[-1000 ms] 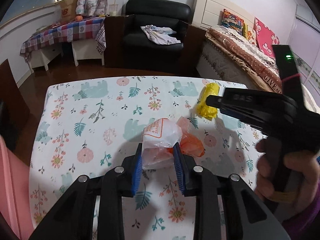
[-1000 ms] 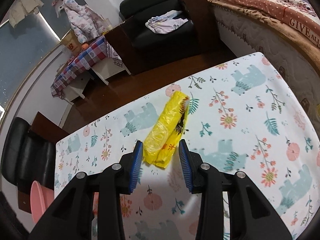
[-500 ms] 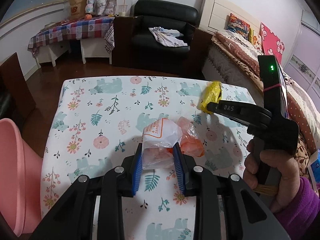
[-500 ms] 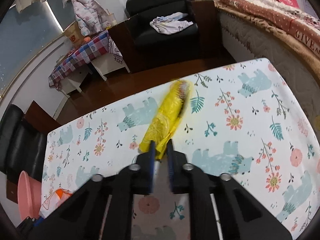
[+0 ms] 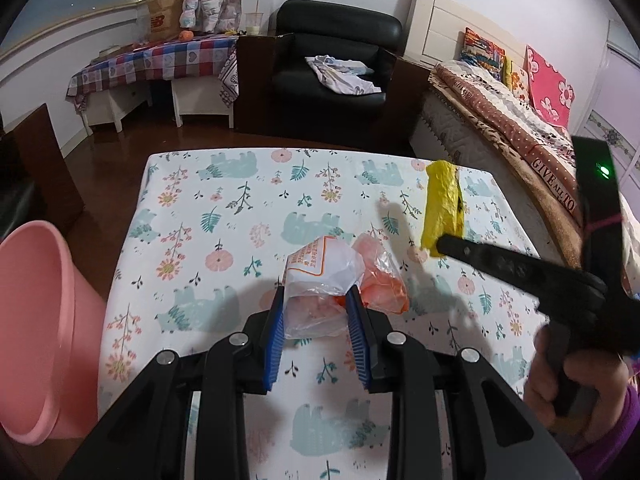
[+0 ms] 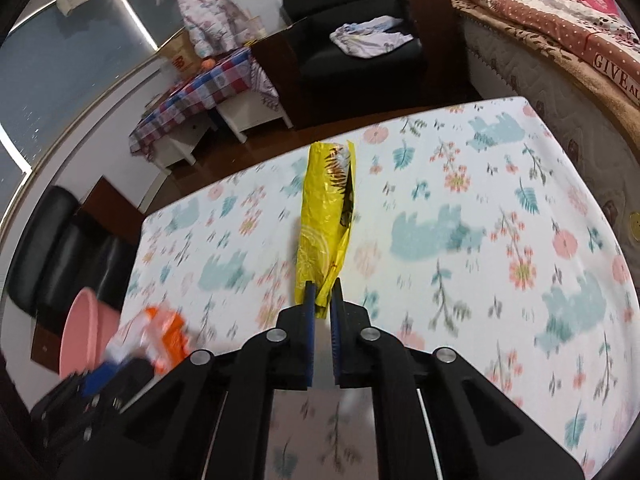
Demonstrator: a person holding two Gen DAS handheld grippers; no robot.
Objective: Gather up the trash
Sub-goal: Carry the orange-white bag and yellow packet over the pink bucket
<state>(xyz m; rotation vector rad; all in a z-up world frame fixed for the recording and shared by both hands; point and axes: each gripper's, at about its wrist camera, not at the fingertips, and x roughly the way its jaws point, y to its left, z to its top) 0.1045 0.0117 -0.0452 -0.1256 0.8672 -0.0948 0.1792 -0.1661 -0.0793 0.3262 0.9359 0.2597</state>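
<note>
My left gripper is shut on a crumpled white and orange plastic bag, held above the flowered tablecloth. More orange plastic bulges out to the right of its blue pads. In the right wrist view my right gripper is shut on the lower end of a yellow plastic wrapper, which stands lifted off the cloth. The left wrist view shows that wrapper hanging from the right gripper's black fingers, with a hand on the handle. The white and orange bag appears blurred at lower left in the right wrist view.
A pink plastic basin stands at the table's left edge, also visible as the basin beyond the left gripper. A bed runs along the right side. A black armchair and a checked side table stand beyond the far edge.
My right gripper closed on the yellow wrapper and lifted it off the cloth. Both grippers pulled back from the far edge; the pink basin came into the left wrist view.
</note>
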